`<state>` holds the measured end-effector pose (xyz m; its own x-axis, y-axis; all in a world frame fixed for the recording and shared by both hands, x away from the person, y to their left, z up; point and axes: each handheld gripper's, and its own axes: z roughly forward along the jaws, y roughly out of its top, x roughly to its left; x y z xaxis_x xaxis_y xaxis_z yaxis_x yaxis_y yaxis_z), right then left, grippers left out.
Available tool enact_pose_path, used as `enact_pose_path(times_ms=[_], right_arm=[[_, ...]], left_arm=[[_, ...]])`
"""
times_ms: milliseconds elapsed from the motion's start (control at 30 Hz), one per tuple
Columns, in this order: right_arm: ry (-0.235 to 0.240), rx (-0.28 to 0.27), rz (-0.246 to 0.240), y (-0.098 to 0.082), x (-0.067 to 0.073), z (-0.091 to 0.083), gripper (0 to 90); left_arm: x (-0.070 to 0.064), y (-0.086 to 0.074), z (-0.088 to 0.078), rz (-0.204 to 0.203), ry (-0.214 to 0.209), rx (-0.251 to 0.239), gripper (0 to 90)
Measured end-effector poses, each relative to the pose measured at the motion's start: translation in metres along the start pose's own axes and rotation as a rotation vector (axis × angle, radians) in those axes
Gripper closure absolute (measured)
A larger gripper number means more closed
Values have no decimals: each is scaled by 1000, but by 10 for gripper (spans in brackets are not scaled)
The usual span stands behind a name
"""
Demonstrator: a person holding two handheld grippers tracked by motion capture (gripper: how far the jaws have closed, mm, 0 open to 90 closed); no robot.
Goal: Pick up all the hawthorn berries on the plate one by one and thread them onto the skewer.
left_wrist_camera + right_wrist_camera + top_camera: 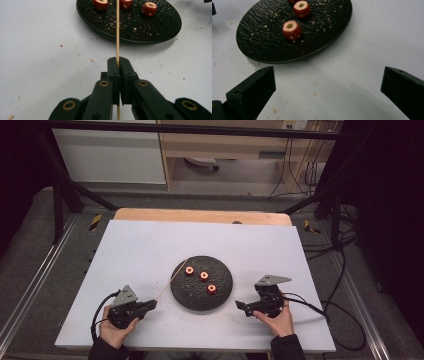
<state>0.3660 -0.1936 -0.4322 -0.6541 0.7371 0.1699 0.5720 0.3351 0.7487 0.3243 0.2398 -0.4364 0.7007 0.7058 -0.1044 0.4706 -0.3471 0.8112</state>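
Observation:
A round black plate (195,297) lies mid-table with three cored red fruits on it: one at the left (189,270), one in the middle (204,276) and one at the right (212,289). My left gripper (151,304), at the plate's left front, is shut on a thin wooden skewer (172,279) whose far end reaches over the plate's left rim. In the left gripper view the skewer (117,32) runs straight up from my pinched jaws toward the fruits (100,4). My right gripper (240,306) stands open at the plate's right front, its jaws wide apart and empty, facing the nearest fruit (291,30).
The white tabletop (150,245) is dotted with small crumbs (92,60) around the plate (262,45). A wooden board edge (200,215) lies along the far side. Cables (345,330) trail off the table's right side, and dark frame bars stand at the back corners.

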Motion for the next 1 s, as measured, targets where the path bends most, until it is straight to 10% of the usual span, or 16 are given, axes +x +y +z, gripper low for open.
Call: enact_pose_path(times_ms=[400,1000], right_arm=[[2,14,-43,36,24,14,9],[-3,246,-93,89,49,68,179]], left_arm=[[2,-1,-2,-7,-1,-15,879],[2,0,1,-1,0,-11,878]])
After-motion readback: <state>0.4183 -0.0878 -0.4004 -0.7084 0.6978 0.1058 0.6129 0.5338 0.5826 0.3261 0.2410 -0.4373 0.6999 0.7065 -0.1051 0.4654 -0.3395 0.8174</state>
